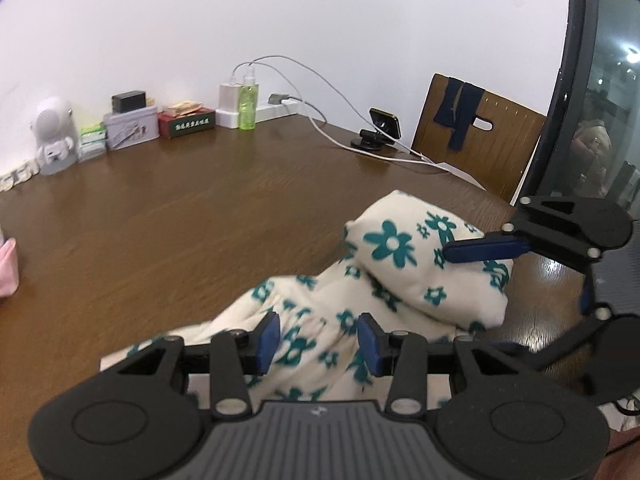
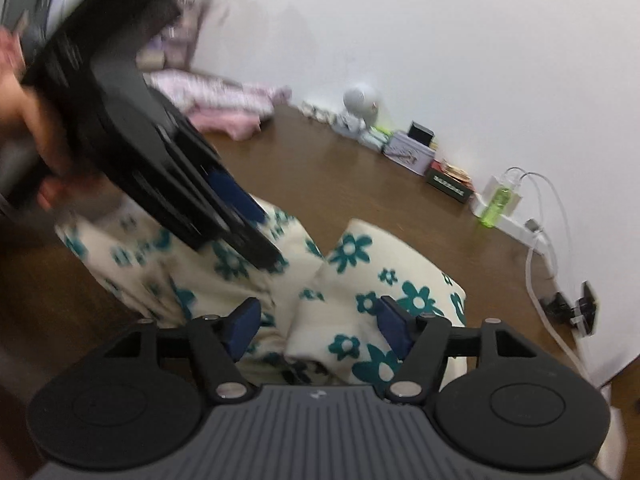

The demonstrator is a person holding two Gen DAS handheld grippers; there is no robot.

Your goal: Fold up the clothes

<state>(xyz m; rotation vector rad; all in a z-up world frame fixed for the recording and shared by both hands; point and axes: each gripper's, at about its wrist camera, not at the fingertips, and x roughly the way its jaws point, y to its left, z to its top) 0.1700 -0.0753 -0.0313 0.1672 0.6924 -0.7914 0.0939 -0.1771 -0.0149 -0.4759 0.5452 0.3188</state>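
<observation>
Your 2 grippers work the garment (image 1: 396, 256) bunched on the table (image 1: 192, 208): left gripper (image 1: 318, 340) and right gripper (image 2: 318, 326) spread, cloth between unpinched. Pull away carelessly and the fold could spring open.
</observation>
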